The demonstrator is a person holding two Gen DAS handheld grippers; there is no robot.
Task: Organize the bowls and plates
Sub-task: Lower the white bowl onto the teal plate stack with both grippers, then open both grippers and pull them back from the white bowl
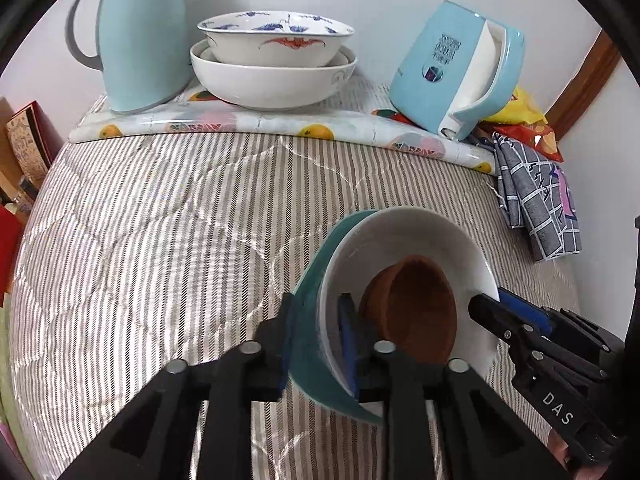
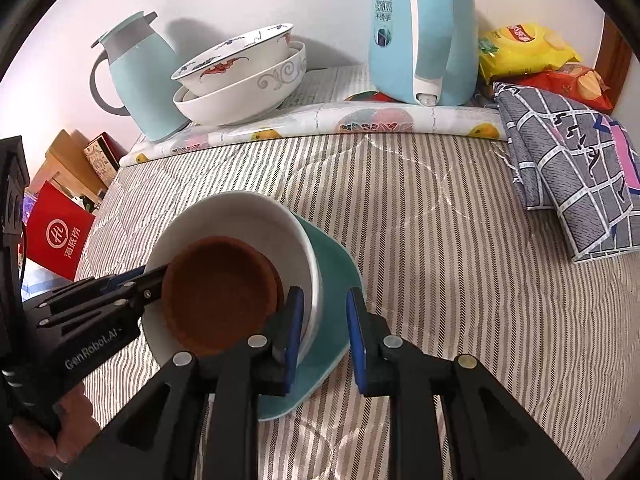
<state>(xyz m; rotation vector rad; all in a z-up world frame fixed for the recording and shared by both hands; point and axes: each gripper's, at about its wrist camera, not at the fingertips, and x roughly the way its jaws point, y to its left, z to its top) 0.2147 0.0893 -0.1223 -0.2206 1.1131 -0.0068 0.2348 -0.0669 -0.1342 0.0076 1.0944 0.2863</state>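
On the striped quilt (image 1: 160, 240) stands a stack: a teal plate (image 1: 310, 280), a white bowl (image 1: 400, 236) on it, and a brown wooden bowl (image 1: 412, 312) leaning inside. My left gripper (image 1: 316, 320) straddles the white bowl's near wall, one pad inside and one outside over the plate, with a gap showing; it is open. On the opposite side my right gripper (image 2: 325, 312) straddles the white bowl (image 2: 240, 216) the same way, above the teal plate (image 2: 336, 264), and its outer pad stands clear of the wall; it is open. The brown bowl (image 2: 216, 300) touches neither pad.
At the back, a fruit-patterned mat (image 1: 248, 124) carries a patterned bowl (image 1: 276, 40) nested in a larger white bowl (image 1: 276, 80), a pale blue jug (image 1: 140, 36) and a blue kettle (image 1: 448, 68). A grey checked cloth (image 2: 572, 184) and snack bags (image 2: 524, 48) lie right; a red bag (image 2: 56, 232) stands left.
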